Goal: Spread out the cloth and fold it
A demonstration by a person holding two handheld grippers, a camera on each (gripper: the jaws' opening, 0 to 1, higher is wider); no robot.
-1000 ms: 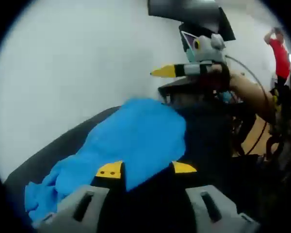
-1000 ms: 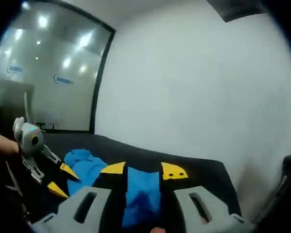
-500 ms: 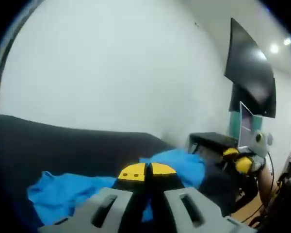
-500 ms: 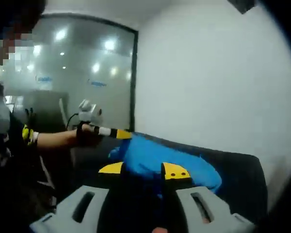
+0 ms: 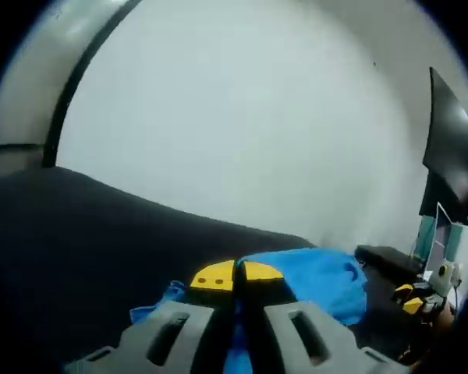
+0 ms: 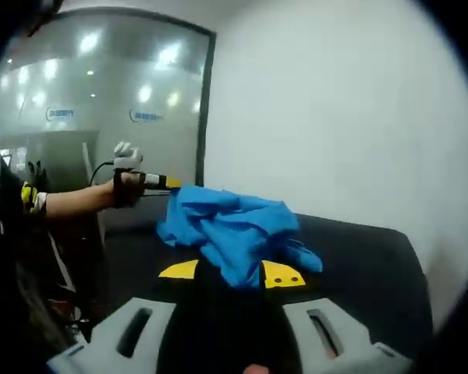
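Blue cloth (image 6: 232, 230) hangs bunched above dark table (image 6: 366, 257), stretched between both grippers. Left gripper (image 6: 165, 182) pressed together on far corner, seen also in left gripper view (image 5: 235, 274), tips touching over fabric. Right gripper (image 6: 230, 273) spread, cloth draping between tips; grip there unclear. Cloth's long axis runs gripper to gripper; judged next: pull apart, lower flat.

I'm working in an office: a frosted glass partition (image 6: 101, 117) with printed logos reflects ceiling lights, plain white walls (image 5: 242, 125) surround me, and a dark wall screen (image 5: 452, 167) hangs on my right.
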